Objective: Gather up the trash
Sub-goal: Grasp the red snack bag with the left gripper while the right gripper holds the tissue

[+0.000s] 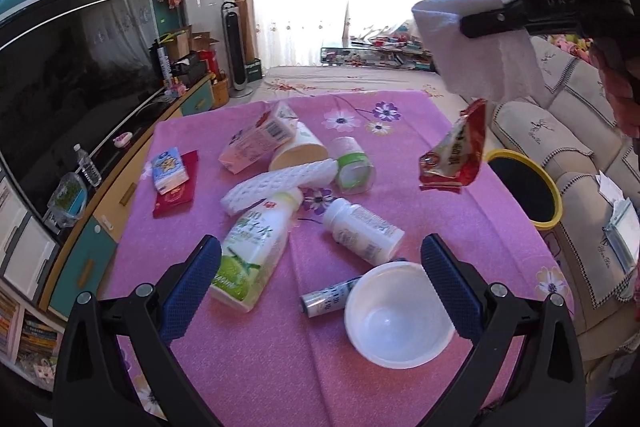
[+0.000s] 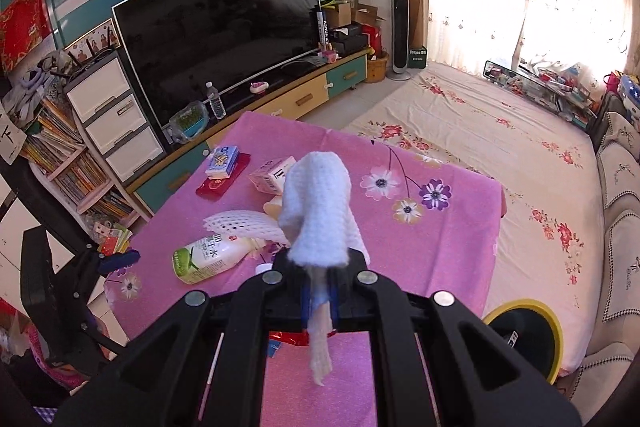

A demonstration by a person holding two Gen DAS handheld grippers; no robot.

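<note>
My right gripper [image 2: 320,267] is shut on a white paper towel [image 2: 316,211] that drapes over its fingertips, above the pink table [image 2: 420,247]. In the left wrist view that right gripper [image 1: 492,15] is high at the right with the paper towel [image 1: 480,59]. A red snack wrapper [image 1: 454,155] is in the air just below it; I cannot tell whether it is attached. A yellow-rimmed black bin [image 1: 524,187] stands past the table's right edge. My left gripper [image 1: 320,287] is open low over a white bowl [image 1: 396,315], a small can [image 1: 328,297] and a green-label bottle [image 1: 248,251].
On the table also lie a white bottle [image 1: 360,231], a foam net [image 1: 280,183], a pink carton [image 1: 256,143], a paper cup [image 1: 300,151], a clear cup [image 1: 352,163] and a blue tissue pack [image 1: 170,169]. A sofa [image 1: 560,147] stands right; a TV cabinet [image 1: 120,187] runs along the left.
</note>
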